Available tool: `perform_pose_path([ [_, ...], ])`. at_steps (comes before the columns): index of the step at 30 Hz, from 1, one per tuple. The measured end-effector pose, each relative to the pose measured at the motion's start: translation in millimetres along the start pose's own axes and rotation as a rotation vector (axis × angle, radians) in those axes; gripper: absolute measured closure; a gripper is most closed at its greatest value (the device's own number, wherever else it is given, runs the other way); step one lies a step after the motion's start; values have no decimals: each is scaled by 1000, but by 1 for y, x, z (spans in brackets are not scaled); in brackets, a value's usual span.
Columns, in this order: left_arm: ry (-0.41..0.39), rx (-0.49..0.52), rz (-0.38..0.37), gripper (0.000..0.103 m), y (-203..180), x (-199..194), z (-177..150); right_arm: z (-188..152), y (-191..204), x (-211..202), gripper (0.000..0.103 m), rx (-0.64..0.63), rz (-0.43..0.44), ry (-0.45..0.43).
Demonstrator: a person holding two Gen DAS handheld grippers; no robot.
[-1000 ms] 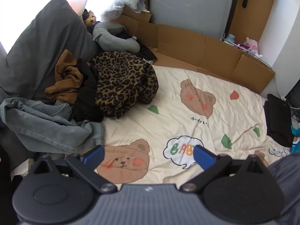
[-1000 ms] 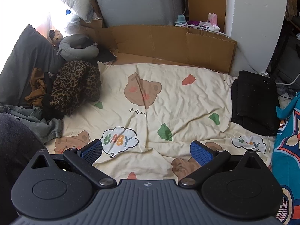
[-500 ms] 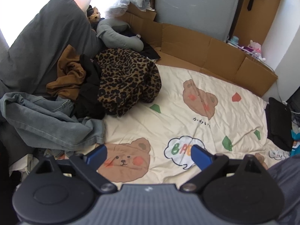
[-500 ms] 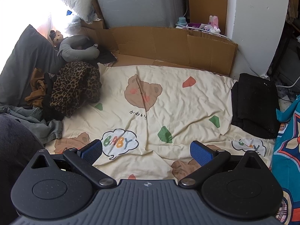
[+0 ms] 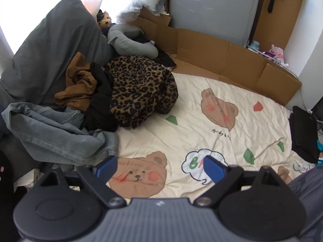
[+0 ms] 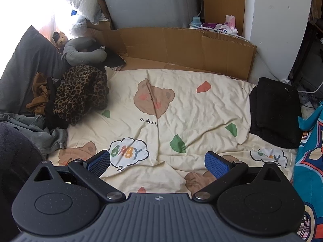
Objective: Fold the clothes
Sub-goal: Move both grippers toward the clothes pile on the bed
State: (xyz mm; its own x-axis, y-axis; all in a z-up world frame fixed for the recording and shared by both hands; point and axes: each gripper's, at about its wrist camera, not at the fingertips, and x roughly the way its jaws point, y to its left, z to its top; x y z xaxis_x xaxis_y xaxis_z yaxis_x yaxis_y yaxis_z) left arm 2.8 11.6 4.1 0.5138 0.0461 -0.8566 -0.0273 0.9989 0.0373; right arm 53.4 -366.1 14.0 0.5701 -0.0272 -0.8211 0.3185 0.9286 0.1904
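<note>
**Both grippers hanging empty over the bear sheet, laundry heaped at the left**

The left gripper is hovering above the cream bear-print sheet, its blue pads spread wide and closing slightly, with nothing between them but the printed bear below. The right gripper is likewise hanging over the sheet, its jaws standing wide apart and gripping nothing.

The clothes waiting to be folded are lying in a heap along the left edge of the sheet. A leopard-print garment is sitting on top at the right of the heap, with a black piece and a brown garment bunching just beside it to the left. A faded denim garment is sprawling at the near left, its hem reaching almost to the left gripper's left finger. One folded black garment is resting at the far right edge of the sheet (well apart from the heap).

Behind the heap, a dark grey pillow is leaning upright, and a grey neck pillow is lying at the far side. Cardboard panels are standing along the sheet's far edge.
</note>
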Motion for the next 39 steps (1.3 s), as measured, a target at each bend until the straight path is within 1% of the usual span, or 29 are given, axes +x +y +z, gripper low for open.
perform_pose_path([
  [18, -1, 10, 0, 9, 5, 7, -1, 3, 3, 0, 0, -4, 5, -13],
  [21, 14, 13, 10, 9, 6, 14, -2, 6, 4, 1, 0, -3, 9, -17],
  [23, 25, 1, 3, 9, 8, 17, -3, 7, 3, 3, 0, 3, 8, -12],
  [27, 28, 14, 12, 9, 9, 18, -5, 7, 4, 5, 0, 6, 15, -8],
  [39, 22, -22, 19, 9, 23, 12, -3, 7, 12, 9, 0, -22, 24, -8],
])
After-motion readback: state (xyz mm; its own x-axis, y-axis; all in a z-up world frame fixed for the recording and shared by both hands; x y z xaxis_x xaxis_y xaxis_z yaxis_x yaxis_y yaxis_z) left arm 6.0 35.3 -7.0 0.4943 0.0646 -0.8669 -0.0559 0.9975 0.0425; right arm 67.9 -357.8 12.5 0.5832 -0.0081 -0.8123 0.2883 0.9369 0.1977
